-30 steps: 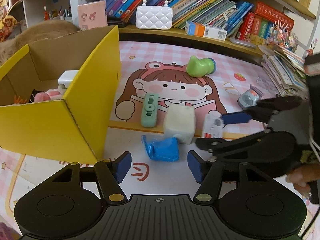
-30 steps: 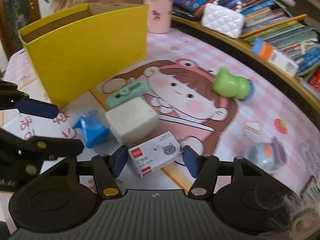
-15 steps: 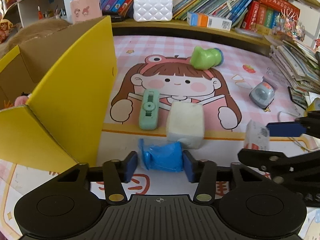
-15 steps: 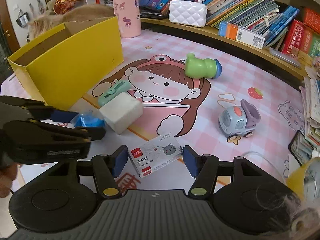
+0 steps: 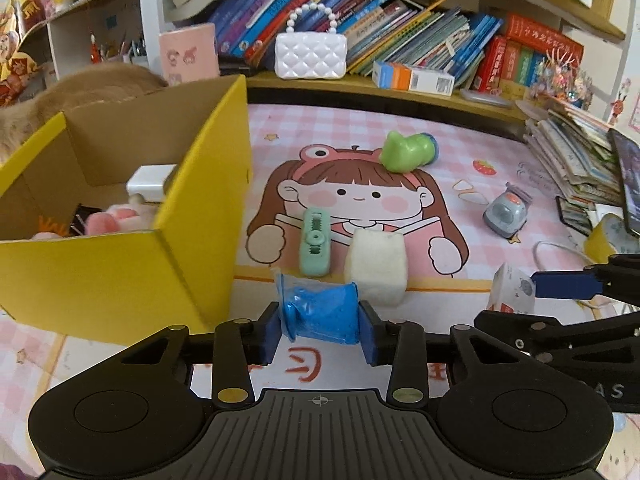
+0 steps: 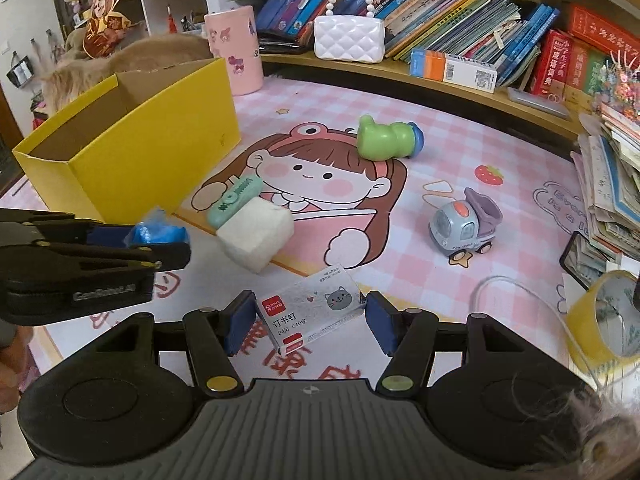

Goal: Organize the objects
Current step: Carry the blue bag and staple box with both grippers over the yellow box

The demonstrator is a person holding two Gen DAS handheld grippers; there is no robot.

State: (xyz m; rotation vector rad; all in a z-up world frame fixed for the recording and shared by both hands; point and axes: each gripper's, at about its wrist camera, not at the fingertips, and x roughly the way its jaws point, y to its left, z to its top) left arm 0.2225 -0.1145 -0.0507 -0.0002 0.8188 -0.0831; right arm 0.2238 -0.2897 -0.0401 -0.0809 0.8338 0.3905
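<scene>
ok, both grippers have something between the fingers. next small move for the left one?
Probably lift, then carry left over the yellow box. The left gripper has its pads pressed on both sides of the blue bag, which looks squeezed, so the grasp seems made. The box is open-topped and right beside it. The right gripper holds the staples box.

The left gripper squeezes a crinkly blue plastic bag right beside the big yellow cardboard box.

yellow box | blue bag | mint-green stapler | white block | pink-checked mat, cartoon girl | white quilted purse
</scene>
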